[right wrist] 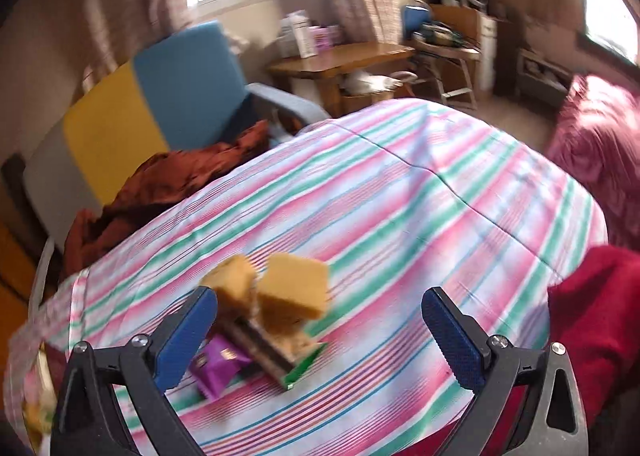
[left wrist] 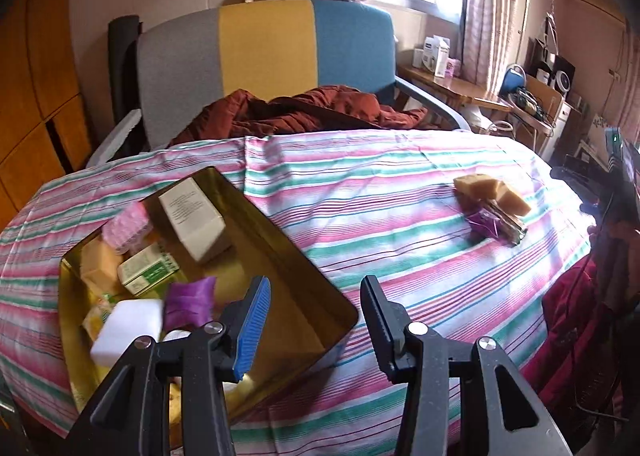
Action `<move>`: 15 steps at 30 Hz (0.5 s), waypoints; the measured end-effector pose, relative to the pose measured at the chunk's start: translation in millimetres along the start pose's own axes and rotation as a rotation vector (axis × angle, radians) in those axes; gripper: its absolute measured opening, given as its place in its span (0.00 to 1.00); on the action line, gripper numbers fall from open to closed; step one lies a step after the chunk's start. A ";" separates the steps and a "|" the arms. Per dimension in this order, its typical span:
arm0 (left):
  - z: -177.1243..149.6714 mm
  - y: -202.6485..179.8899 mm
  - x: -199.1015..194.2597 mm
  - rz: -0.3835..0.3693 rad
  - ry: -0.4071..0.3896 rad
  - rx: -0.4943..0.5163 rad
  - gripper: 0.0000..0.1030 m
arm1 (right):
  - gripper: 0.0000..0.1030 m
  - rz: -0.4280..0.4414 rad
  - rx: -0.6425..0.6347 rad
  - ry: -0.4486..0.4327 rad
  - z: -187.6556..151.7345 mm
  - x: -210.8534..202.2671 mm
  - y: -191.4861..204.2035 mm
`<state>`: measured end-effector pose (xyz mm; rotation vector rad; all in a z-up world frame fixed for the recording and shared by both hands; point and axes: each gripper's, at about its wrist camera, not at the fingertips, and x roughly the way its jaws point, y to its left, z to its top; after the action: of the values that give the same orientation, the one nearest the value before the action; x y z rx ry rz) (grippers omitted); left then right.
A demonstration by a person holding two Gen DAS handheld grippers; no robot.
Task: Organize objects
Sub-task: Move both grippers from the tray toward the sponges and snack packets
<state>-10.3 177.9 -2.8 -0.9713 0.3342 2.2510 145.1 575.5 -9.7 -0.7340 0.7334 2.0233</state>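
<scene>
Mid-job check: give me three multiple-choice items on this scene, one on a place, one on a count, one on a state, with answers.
1. Where does the purple pouch lie?
A. in the gold tin
B. on the chair
C. on the floor

2. How many yellow sponges lie loose on the striped cloth?
A. none
B. two
C. five

3. What does the right tool hold?
A. a sponge
B. a white box
C. nothing

Answers:
1 A, the pouch sits inside the tin's walls beside a white block.
2 B, two yellow blocks lie side by side atop some packets.
3 C, its jaws stand wide apart, with the sponges just beyond them.
</scene>
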 end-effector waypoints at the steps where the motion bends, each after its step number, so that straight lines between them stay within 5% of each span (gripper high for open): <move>1: 1.2 -3.2 2.2 -0.005 0.003 0.005 0.46 | 1.00 0.004 0.050 0.016 -1.4 4.9 -9.5; 5: 7.4 -21.3 17.3 -0.053 0.034 0.014 0.46 | 1.00 0.049 0.172 0.067 -1.2 15.6 -30.1; 15: 21.8 -86.6 61.2 -0.169 0.101 0.120 0.46 | 1.00 0.103 0.140 0.140 -9.2 25.9 -20.4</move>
<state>3.3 281.9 -29.8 -1.0123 0.4110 2.0106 152.3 591.7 -39.0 -0.7758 1.0016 2.0027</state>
